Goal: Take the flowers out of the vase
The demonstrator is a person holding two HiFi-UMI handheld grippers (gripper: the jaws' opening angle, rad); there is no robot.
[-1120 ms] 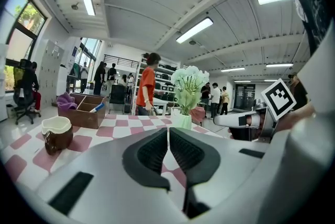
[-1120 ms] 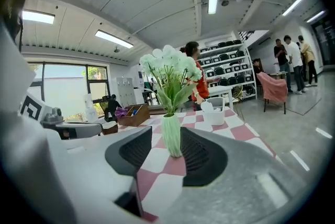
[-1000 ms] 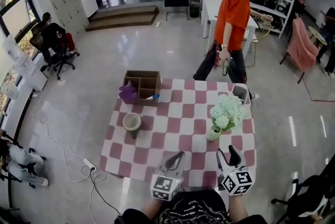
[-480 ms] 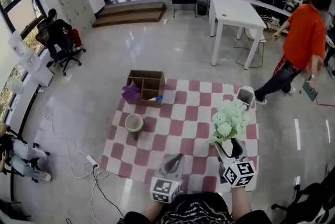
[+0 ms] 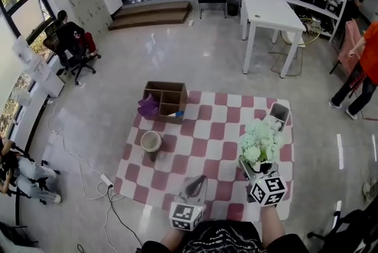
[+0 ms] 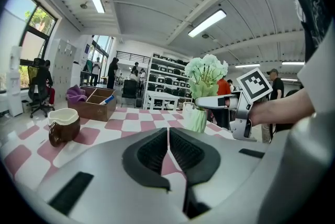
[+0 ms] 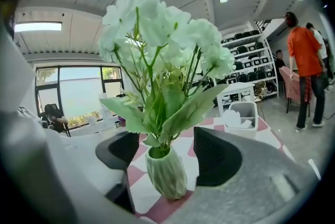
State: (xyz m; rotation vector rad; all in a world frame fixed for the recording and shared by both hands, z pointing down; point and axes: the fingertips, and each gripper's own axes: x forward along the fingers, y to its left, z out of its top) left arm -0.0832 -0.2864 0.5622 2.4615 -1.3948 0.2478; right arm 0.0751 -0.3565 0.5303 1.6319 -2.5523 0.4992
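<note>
Near the right edge of the checked cloth (image 5: 201, 145), close to the front, stand the pale green flowers (image 5: 258, 138) in their little ribbed vase (image 7: 166, 170). The right gripper (image 5: 256, 169) is level with the top of the vase. Its jaws have just been opening, and now they are wide apart with the vase neck and the stems between them, and the pads touch nothing.

I think the next job is to grab the stems. The jaws look a bit low, so it may be best to go up a little and pinch the green stems just above the vase mouth — not the vase itself. Then pull straight up. The vase looks light and could come up too or tip over. The left gripper (image 5: 198, 181) is closed with nothing in it and waits near the front of the cloth, so it could hold the vase down.

Above the flowers the way is free. To the left are many bare squares, good for laying the flowers down. Be careful on the right — the cloth ends just beside the vase. A white bin (image 5: 279, 113) sits behind it. The brown cup (image 5: 150, 140) and wooden box (image 5: 165, 95) are well apart, far left.
</note>
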